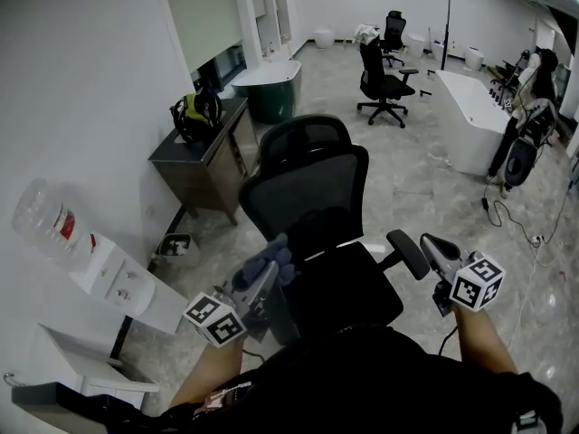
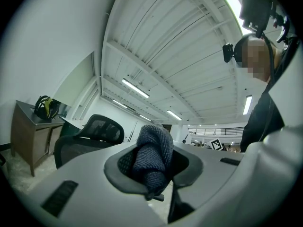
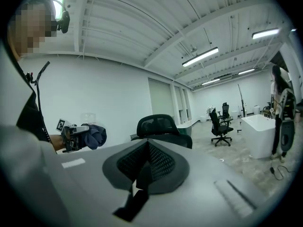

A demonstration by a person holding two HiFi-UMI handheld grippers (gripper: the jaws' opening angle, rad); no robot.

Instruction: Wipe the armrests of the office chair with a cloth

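A black mesh office chair (image 1: pixel 308 197) stands just in front of me, its back turned away. My left gripper (image 1: pixel 261 283) hovers over the chair's left side, shut on a blue-grey cloth (image 1: pixel 273 259); the left armrest is hidden beneath it. In the left gripper view the cloth (image 2: pixel 151 152) is bunched between the jaws, with the chair back (image 2: pixel 90 136) beyond. My right gripper (image 1: pixel 432 245) hangs shut and empty just right of the right armrest (image 1: pixel 409 253), not touching it. The right gripper view shows its gripper (image 3: pixel 148 163) with pads together, the chair (image 3: pixel 161 126) and the cloth (image 3: pixel 96 135).
A water dispenser (image 1: pixel 86 256) stands against the left wall, a dark cabinet (image 1: pixel 204 156) and small bin (image 1: pixel 175 247) behind it. Further off are another black chair (image 1: pixel 384 84), a white desk (image 1: pixel 470 116), a person (image 1: pixel 534 84) and floor cables (image 1: pixel 507 217).
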